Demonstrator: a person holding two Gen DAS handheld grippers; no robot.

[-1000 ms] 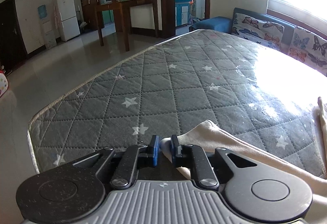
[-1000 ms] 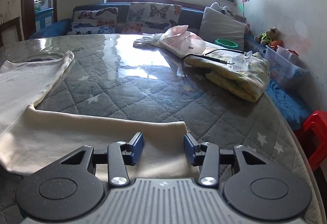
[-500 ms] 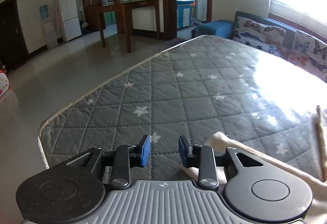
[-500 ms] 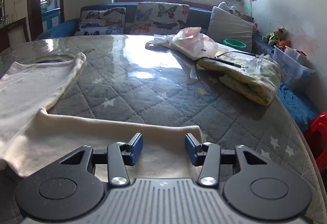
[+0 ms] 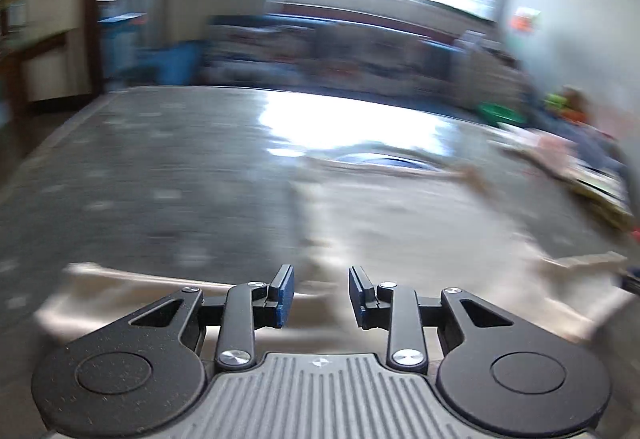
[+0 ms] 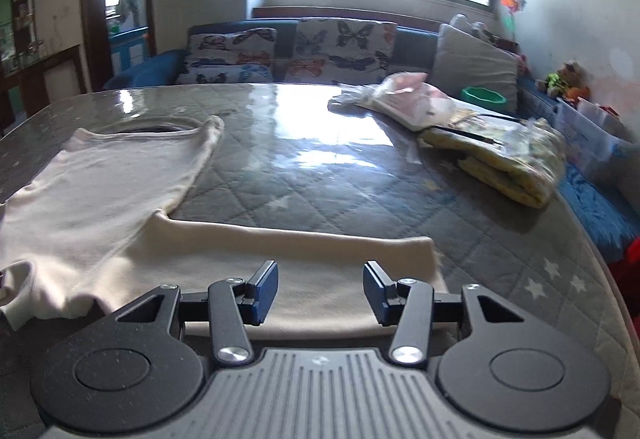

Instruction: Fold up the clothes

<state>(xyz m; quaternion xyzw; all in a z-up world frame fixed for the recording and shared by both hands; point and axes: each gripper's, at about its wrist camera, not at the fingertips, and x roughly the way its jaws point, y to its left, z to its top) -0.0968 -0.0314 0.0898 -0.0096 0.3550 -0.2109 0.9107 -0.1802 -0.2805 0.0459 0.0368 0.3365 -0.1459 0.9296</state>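
Left gripper (image 5: 319,295) swung round toward the window, blurred, fingers now apart over the cream shirt (image 6: 100,199), right gripper (image 6: 320,293) fingers apart above its sleeve, on the mattress (image 6: 320,167).

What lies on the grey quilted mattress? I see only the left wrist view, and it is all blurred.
Observer: A cream fabric shirt lies spread on the grey quilted mattress, neckline toward the window.
Operator: Does the right gripper hold it?
Observer: No. The right gripper is open over the shirt's near part, with nothing between its fingers.
Operator: Is anything else there?
Observer: A folded yellow blanket lies at the far right, beside a pink plastic bag.
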